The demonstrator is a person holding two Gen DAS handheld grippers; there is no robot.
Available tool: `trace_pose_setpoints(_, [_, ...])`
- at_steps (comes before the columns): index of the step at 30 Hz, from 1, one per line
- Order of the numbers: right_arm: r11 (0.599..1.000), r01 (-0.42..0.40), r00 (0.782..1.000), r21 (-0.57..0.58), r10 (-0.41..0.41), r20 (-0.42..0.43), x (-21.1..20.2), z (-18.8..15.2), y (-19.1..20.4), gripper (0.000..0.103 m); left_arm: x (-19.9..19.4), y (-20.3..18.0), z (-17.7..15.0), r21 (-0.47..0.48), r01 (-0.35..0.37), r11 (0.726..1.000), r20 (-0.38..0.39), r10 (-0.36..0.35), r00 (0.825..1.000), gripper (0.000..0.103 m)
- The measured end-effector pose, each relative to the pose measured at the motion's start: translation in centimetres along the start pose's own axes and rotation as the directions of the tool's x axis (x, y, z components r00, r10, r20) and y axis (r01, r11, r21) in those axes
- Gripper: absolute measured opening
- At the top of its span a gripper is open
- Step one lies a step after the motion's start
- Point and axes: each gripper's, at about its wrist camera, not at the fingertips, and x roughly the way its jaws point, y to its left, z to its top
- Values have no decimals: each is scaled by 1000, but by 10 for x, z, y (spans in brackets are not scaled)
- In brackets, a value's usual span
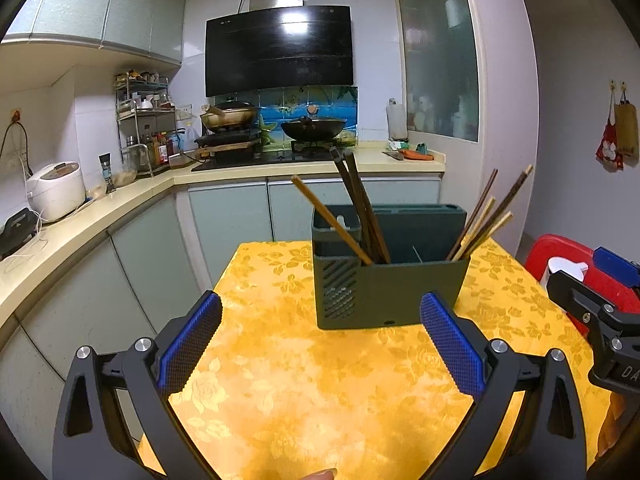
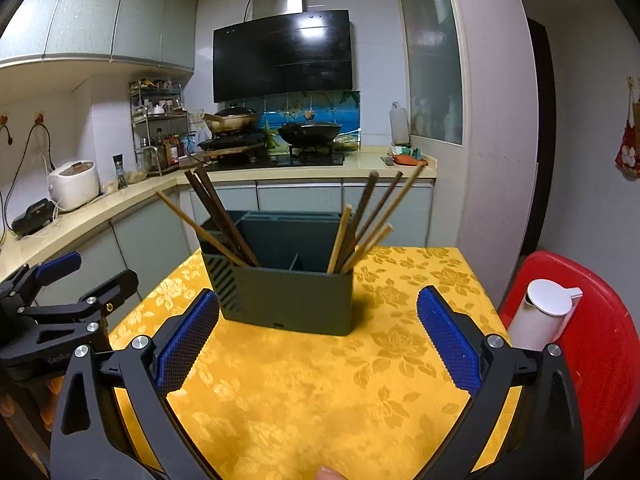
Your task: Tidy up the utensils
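Note:
A dark green utensil holder (image 1: 384,284) (image 2: 288,296) stands on the yellow flowered tablecloth (image 1: 320,380) (image 2: 320,392). Chopsticks lean out of its left compartment (image 1: 360,216) (image 2: 216,216) and its right compartment (image 1: 484,220) (image 2: 368,224). My left gripper (image 1: 320,316) is open, short of the holder, with nothing between its blue pads. My right gripper (image 2: 318,312) is open too, in front of the holder, and holds nothing. Each gripper shows at the edge of the other's view: the right gripper (image 1: 592,292) in the left wrist view, the left gripper (image 2: 68,280) in the right wrist view.
A red plastic stool (image 2: 600,344) with a white kettle (image 2: 540,312) on it stands right of the table. Behind runs a kitchen counter (image 1: 120,200) with a rice cooker (image 1: 56,190), a spice rack and two woks on the stove (image 1: 272,120).

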Motion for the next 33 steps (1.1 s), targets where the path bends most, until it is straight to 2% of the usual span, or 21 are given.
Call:
trace_pose_setpoints(11, [1000,-4,1000,8,4,-6,-9,-22,3,96,-13,-7,-22,11,-11,1000,27,10,1000,96])
trace_pose_setpoints(26, [1000,-15,1000,-3,15,26,-19,-12,8,96,-26,4,-14,-13,-40,999,49,41,998,96])
trace_pose_setpoints(33, [1000,-18,1000,-3,18,18,-18,-11,11,96,-22,4,-18,-1,-49,999,27,49,998,96])
